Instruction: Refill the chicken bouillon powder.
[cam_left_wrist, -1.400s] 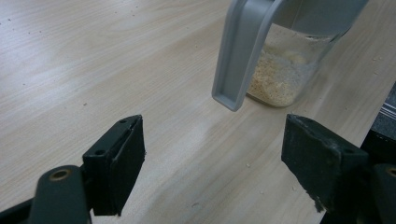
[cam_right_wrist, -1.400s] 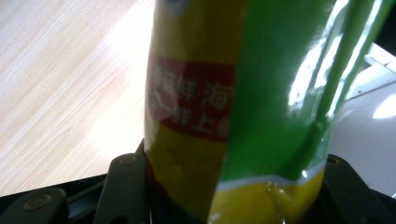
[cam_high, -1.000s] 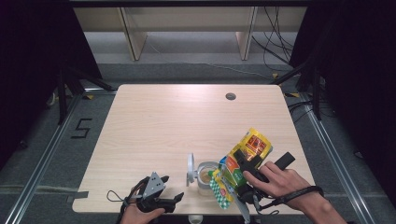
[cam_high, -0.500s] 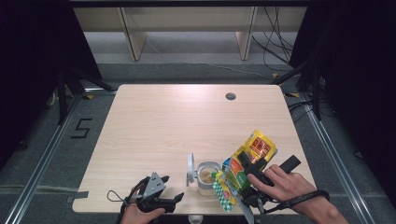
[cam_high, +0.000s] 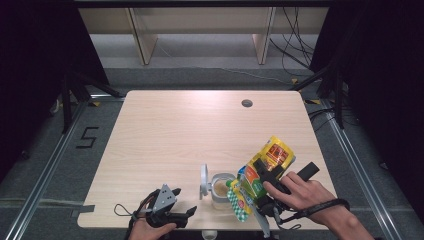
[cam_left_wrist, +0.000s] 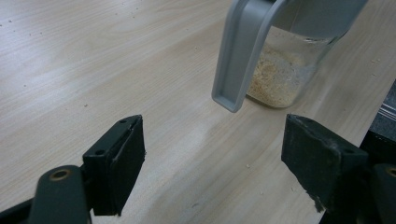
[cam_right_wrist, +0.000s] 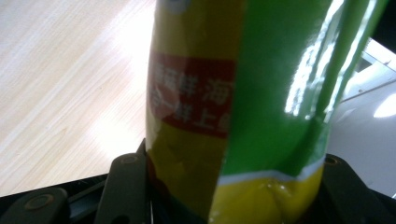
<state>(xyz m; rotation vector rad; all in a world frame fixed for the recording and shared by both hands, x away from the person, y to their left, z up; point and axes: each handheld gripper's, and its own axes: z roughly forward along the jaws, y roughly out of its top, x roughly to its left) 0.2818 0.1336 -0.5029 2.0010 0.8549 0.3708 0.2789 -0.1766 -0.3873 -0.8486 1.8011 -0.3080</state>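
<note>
A yellow and green snack bag (cam_high: 257, 175) is held tilted, its lower end beside and just over the open glass jar (cam_high: 220, 190). My right gripper (cam_high: 264, 176) is shut on the bag's middle; up close the bag (cam_right_wrist: 233, 107) sits pressed between the right gripper's (cam_right_wrist: 224, 186) two black jaws. The jar (cam_left_wrist: 280, 70) holds pale crumbs at its bottom, and its grey flip lid (cam_left_wrist: 240, 51) stands open. My left gripper (cam_left_wrist: 215, 163) is open and faces the jar with nothing between the jaws. It lies near the table's front edge, left gripper (cam_high: 189, 214).
The wooden table (cam_high: 175, 135) has a round cable hole (cam_high: 246, 103) at the back right. The jar stands close to the front edge. Metal rails and cables run on the floor around the table.
</note>
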